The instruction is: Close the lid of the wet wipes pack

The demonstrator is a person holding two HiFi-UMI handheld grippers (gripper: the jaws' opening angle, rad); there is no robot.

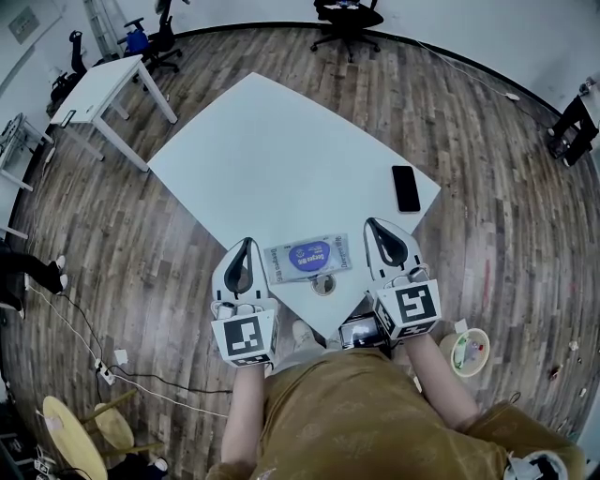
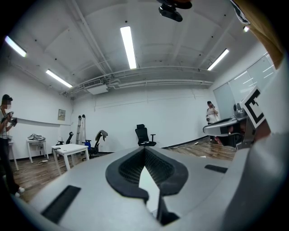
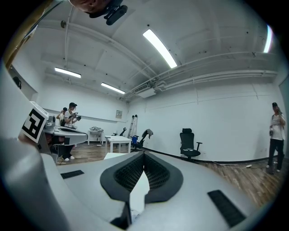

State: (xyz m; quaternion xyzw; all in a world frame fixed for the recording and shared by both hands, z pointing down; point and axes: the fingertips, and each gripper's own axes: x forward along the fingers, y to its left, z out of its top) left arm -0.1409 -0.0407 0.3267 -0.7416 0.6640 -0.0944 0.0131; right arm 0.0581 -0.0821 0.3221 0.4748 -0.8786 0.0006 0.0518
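Observation:
The wet wipes pack (image 1: 306,257), silvery with a blue oval label, lies flat near the front edge of the white table (image 1: 272,150). A small round lid (image 1: 323,284) sticks out from the pack's near side and looks flipped open. My left gripper (image 1: 247,243) is just left of the pack, and my right gripper (image 1: 371,223) is just right of it. Neither touches it. Both are shut and hold nothing. The left gripper view shows that gripper's tips (image 2: 145,149) meeting, and the right gripper view shows the same for its tips (image 3: 144,154). Neither gripper view shows the pack.
A black phone (image 1: 406,188) lies near the table's right corner. A second white table (image 1: 98,89) and office chairs (image 1: 347,21) stand further off on the wooden floor. People stand at the room's edges (image 3: 275,135). A yellow stool (image 1: 80,441) is at lower left.

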